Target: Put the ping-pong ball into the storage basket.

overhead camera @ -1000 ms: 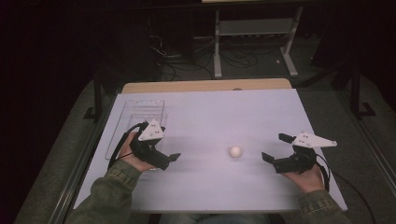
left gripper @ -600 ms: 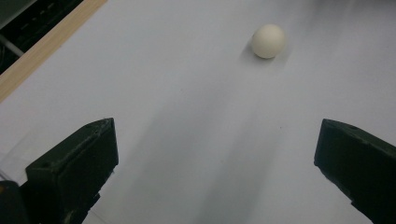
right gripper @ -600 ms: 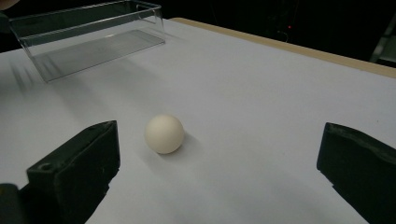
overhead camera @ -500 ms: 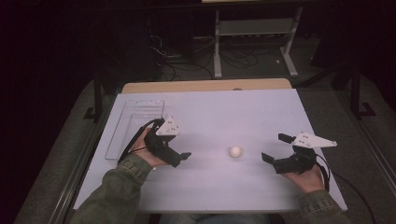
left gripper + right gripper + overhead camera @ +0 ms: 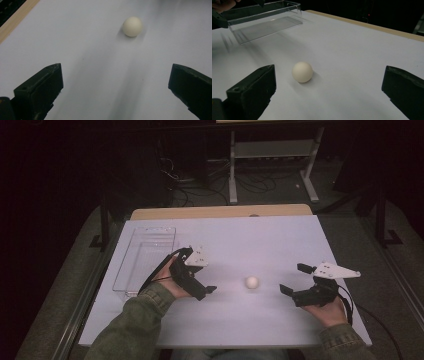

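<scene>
Fingers [image 5: 40, 85] spread; clear tray [image 5: 145, 262] empty, ball [image 5: 252, 282] outside.

White ball [image 5: 252, 282] (round, loose) on table [image 5: 260, 240]

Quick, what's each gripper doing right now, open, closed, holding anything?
Left gripper: open, holding nothing, aimed at the white ball.
Right gripper: open, holding nothing.

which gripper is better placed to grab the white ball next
Probably left. The left gripper is open, nearer the ball, and beside the clear tray. The right gripper is open too, but farther off.
</scene>
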`<action>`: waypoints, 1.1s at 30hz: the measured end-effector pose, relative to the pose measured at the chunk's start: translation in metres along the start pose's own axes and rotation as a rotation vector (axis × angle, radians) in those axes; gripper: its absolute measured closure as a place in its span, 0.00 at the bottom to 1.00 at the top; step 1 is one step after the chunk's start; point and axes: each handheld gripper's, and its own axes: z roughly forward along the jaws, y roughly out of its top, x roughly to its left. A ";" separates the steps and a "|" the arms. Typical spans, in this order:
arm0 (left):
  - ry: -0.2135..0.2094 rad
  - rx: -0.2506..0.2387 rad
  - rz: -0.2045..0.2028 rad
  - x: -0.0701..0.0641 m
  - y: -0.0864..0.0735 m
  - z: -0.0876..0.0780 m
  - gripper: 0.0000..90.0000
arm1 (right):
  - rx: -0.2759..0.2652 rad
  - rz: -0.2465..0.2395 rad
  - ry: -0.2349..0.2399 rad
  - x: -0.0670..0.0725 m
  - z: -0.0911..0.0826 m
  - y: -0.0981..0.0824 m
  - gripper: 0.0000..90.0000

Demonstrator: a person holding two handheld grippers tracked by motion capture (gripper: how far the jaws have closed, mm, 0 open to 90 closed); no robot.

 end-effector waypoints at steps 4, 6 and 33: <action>-0.008 0.004 0.003 0.000 0.003 0.005 0.00 | 0.000 0.001 0.003 0.000 0.000 0.000 0.00; -0.015 0.009 0.003 0.001 0.004 0.008 0.00 | 0.001 0.002 0.006 0.001 0.000 0.000 0.00; -0.079 0.075 0.027 0.003 0.015 0.047 0.00 | -0.021 -0.014 0.023 0.003 -0.006 0.003 0.00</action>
